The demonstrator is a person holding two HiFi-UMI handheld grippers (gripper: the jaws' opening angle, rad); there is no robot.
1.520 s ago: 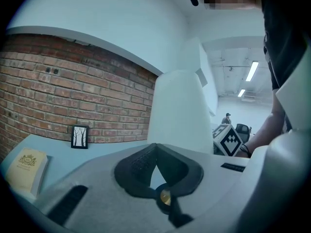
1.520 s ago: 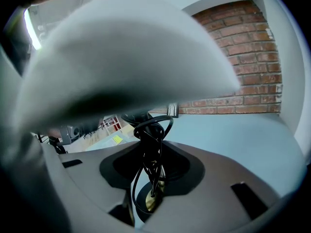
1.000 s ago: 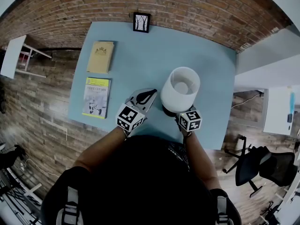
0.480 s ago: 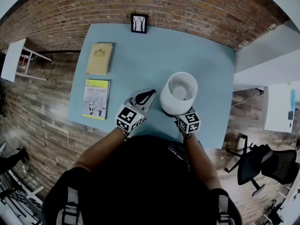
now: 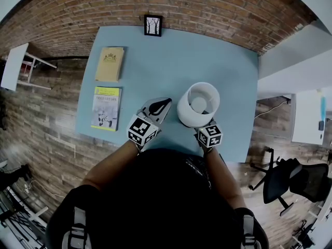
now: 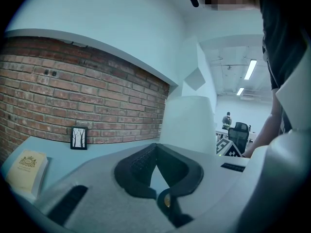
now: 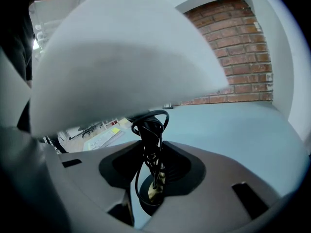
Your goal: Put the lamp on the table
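Lamp (image 5: 198, 105) upright on the blue worktop (image 5: 155, 61), toward the front right, white shade (image 7: 121, 57) topmost. Seemingly set down already, weight on its own base rather than on any grip. Stem (image 7: 150, 132), wound with black cord, between the jaws of the right hand-held gripper (image 7: 153, 152); jaws just opened wider, pads apparently off it, likely a release after placing. Left hand-held gripper (image 6: 155, 147) just beside, tips together on nothing, probably kept close against tipping. Farther left a tan book (image 5: 110, 63) and a yellow-edged book (image 5: 107, 108); small picture frame (image 5: 153, 25) at the back edge by the brick wall
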